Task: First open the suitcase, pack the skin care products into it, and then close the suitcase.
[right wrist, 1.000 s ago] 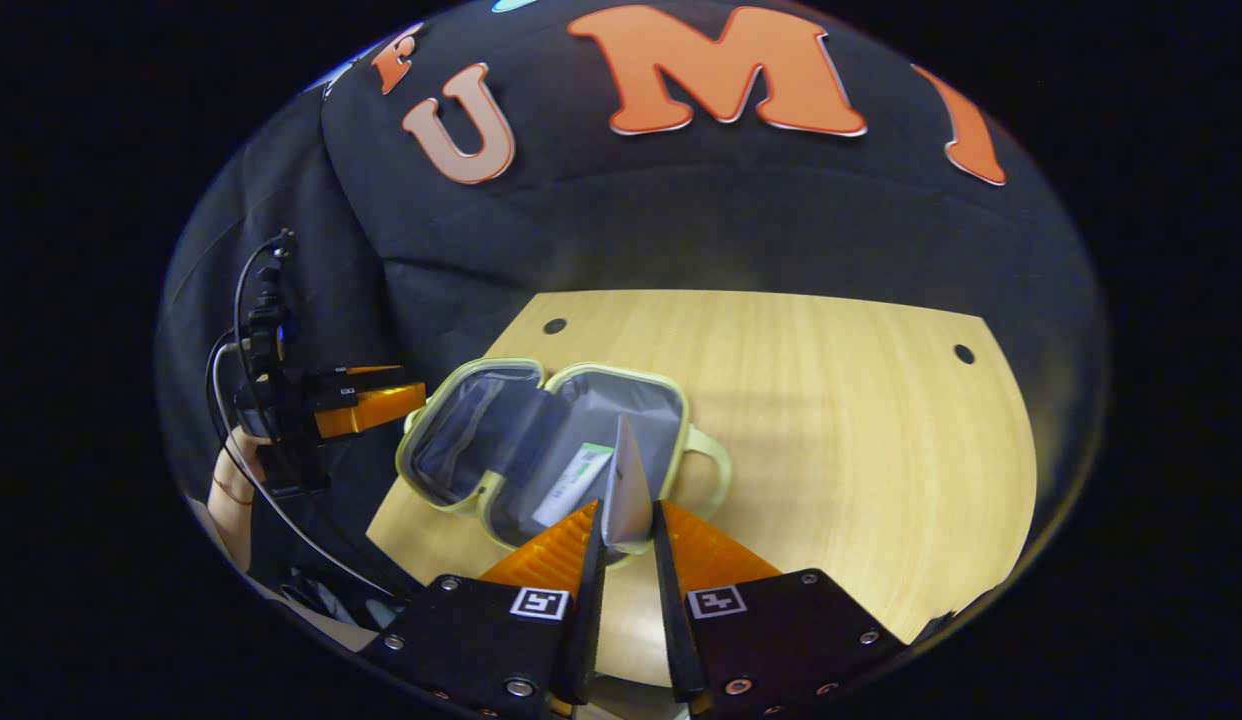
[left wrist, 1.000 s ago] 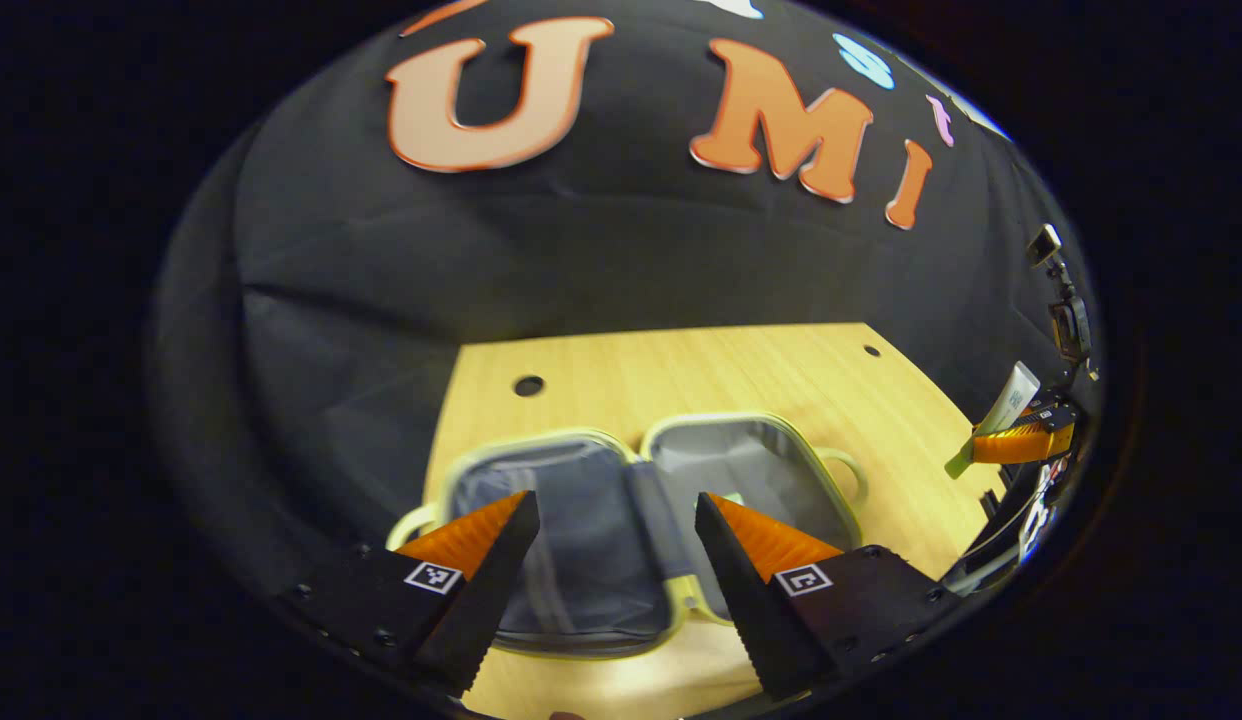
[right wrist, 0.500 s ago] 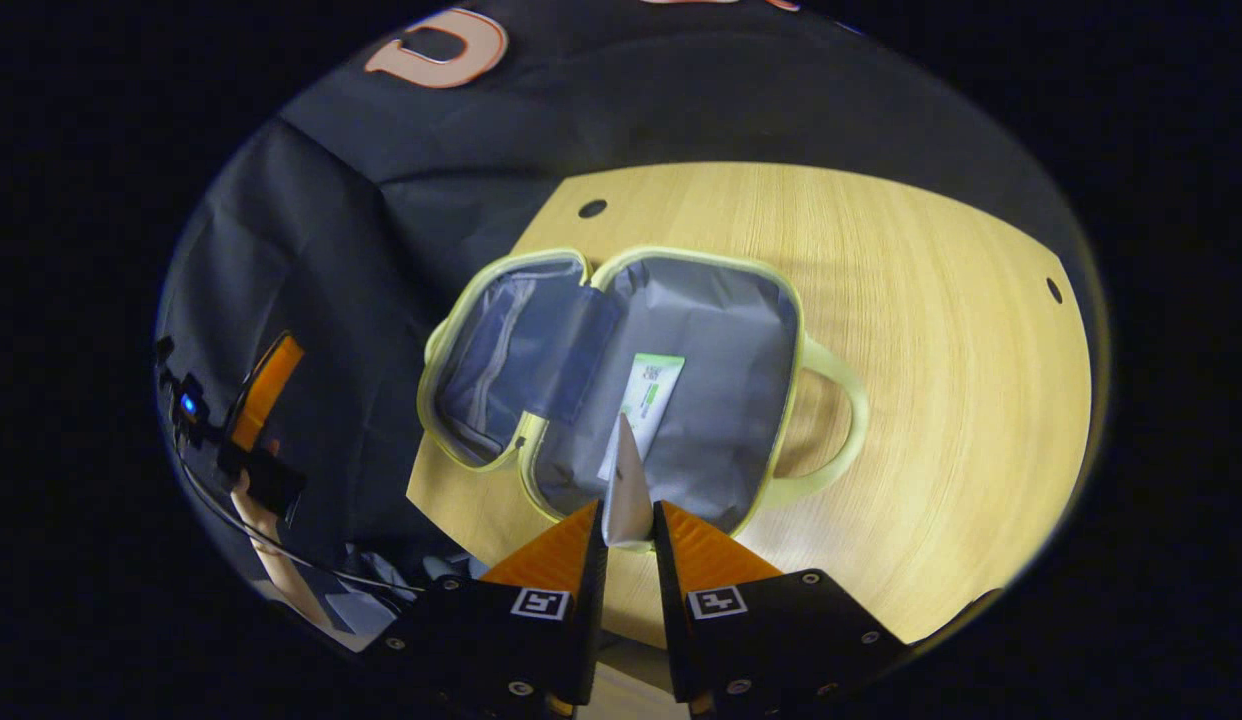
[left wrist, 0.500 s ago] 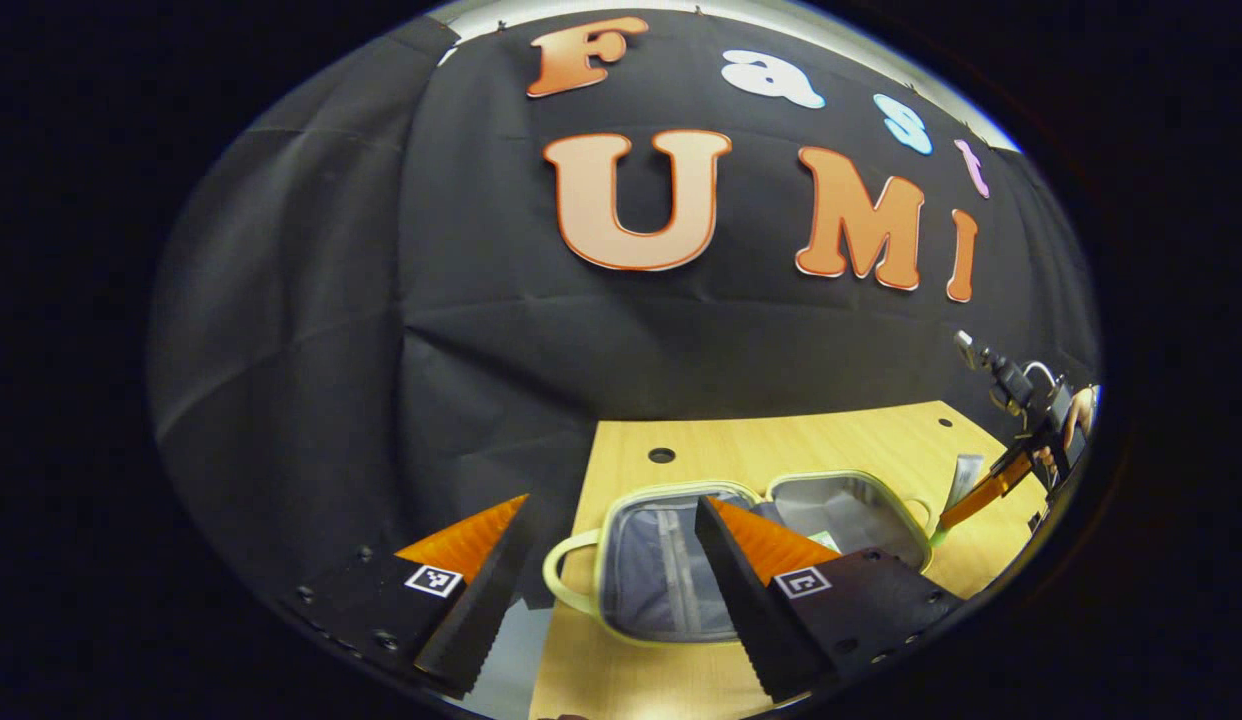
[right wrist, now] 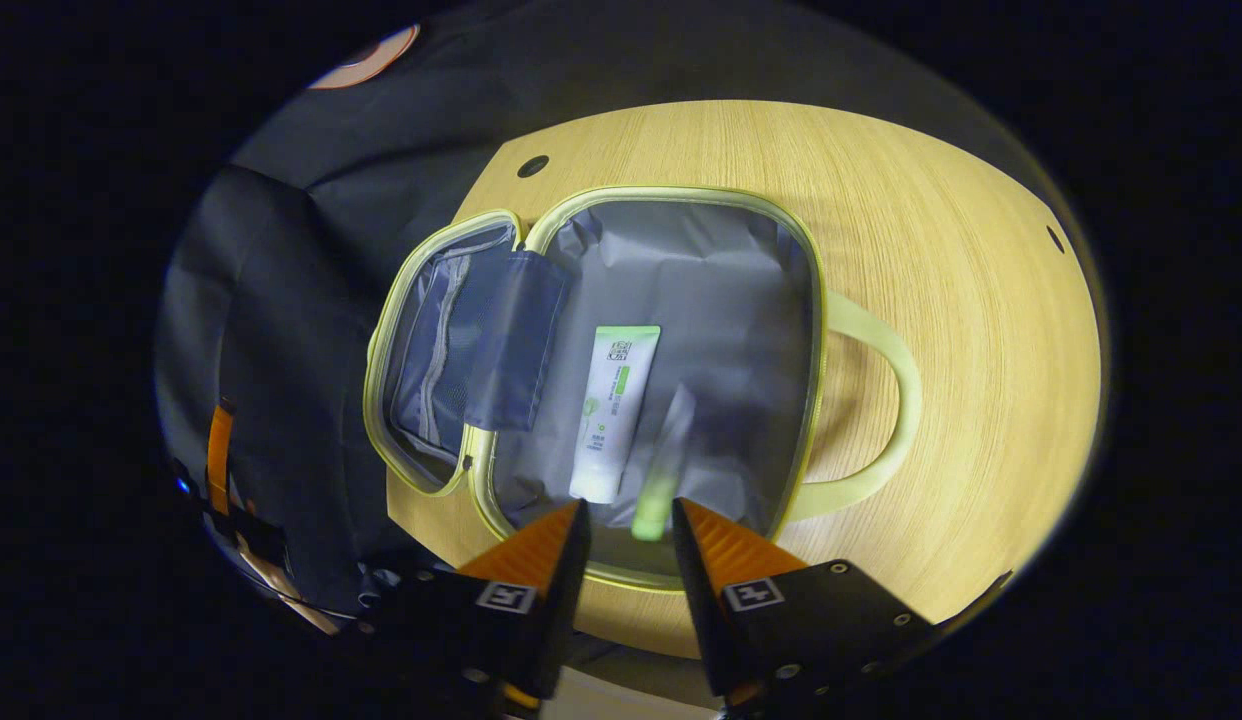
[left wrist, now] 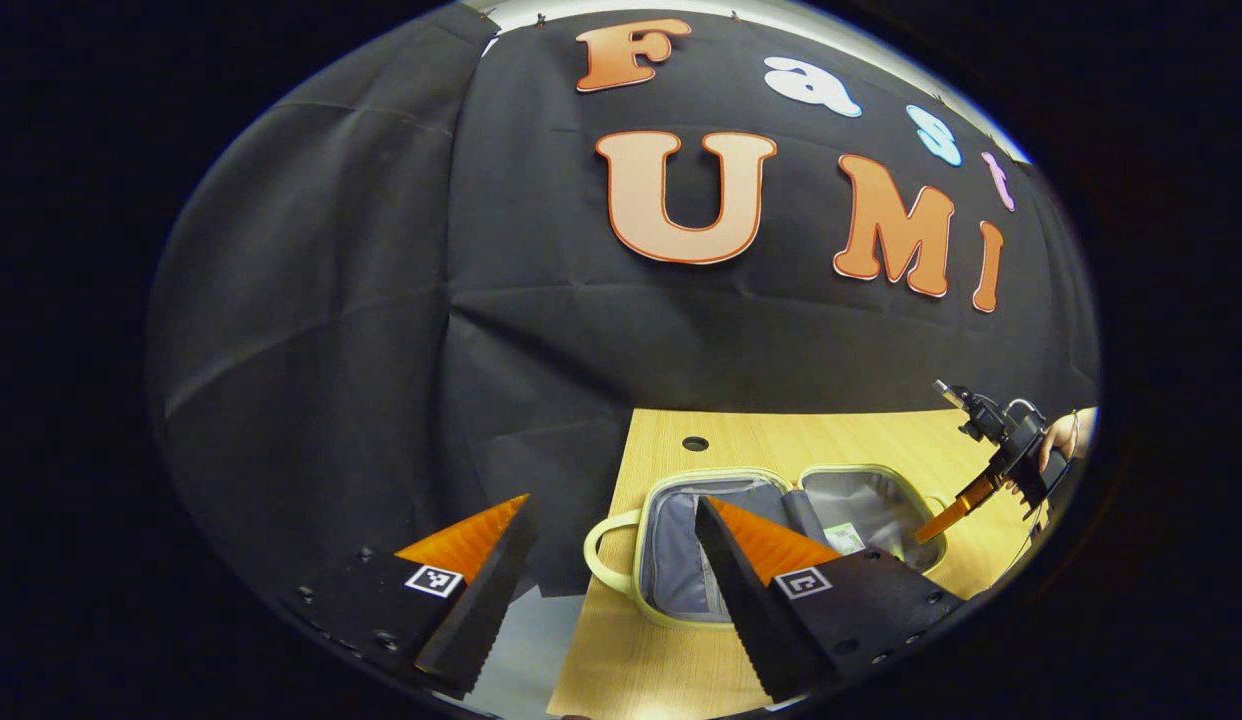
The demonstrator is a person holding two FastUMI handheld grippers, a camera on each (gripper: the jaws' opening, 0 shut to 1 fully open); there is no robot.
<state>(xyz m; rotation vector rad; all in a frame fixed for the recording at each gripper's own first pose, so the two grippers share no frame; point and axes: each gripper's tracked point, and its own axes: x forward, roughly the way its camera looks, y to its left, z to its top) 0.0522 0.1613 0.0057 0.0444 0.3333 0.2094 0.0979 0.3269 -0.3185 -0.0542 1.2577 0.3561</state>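
Green-capped tube (right wrist: 664, 465) blurred, loose over open suitcase (right wrist: 816, 330) – right tool (right wrist: 626, 520) parted; left tool (left wrist: 611, 530) wide open

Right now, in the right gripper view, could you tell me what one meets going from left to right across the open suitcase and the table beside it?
Zipped mesh half of the suitcase → dark inner flap → white tube lying flat → blurred second tube just ahead of the right gripper → suitcase handle → bare table.

Left hand-held gripper (left wrist: 611, 525) spread wide; suitcase (left wrist: 781, 540) open on table (left wrist: 841, 440).
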